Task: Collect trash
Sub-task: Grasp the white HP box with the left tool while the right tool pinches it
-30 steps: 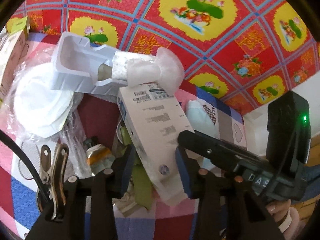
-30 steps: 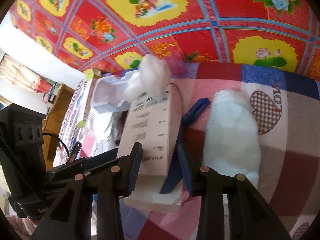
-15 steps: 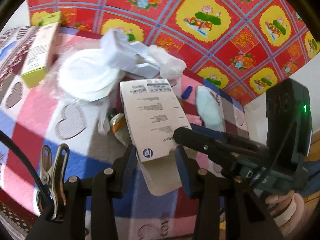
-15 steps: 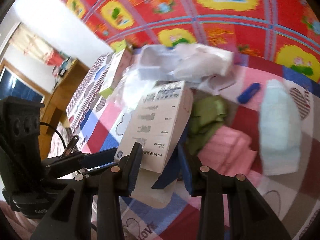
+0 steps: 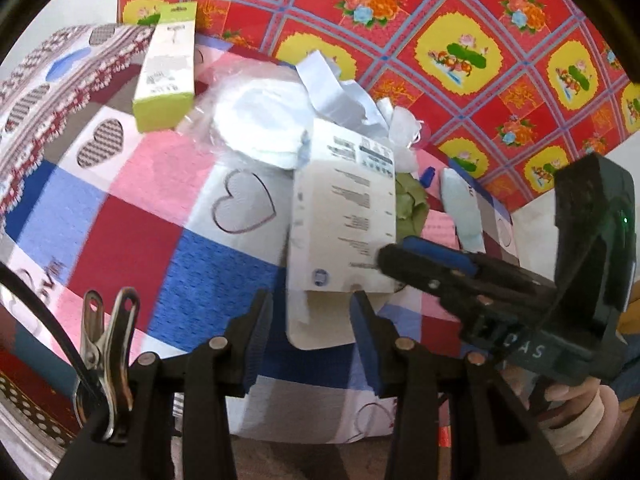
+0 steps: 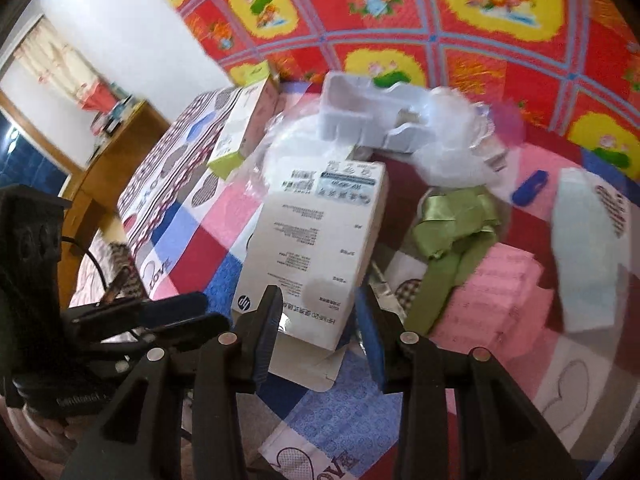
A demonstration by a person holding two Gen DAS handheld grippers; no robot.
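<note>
Box (image 6: pixel 316 248) sits clamped between right tongs (image 6: pixel 316 332), beside left tongs (image 5: pixel 310 332).

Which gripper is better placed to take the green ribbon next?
Right, probably. The green ribbon lies just right of the HP box, on the side of the right gripper; from the left gripper the box hides part of it.

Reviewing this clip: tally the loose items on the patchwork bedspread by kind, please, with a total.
Cardboard boxes: 2 (white HP box, lime-green box)
Plastic or foam packaging: 3 (white moulded tray, clear bag of white discs, pale foam sheet)
Green ribbon: 1
Blue clip: 1
Total: 7
</note>
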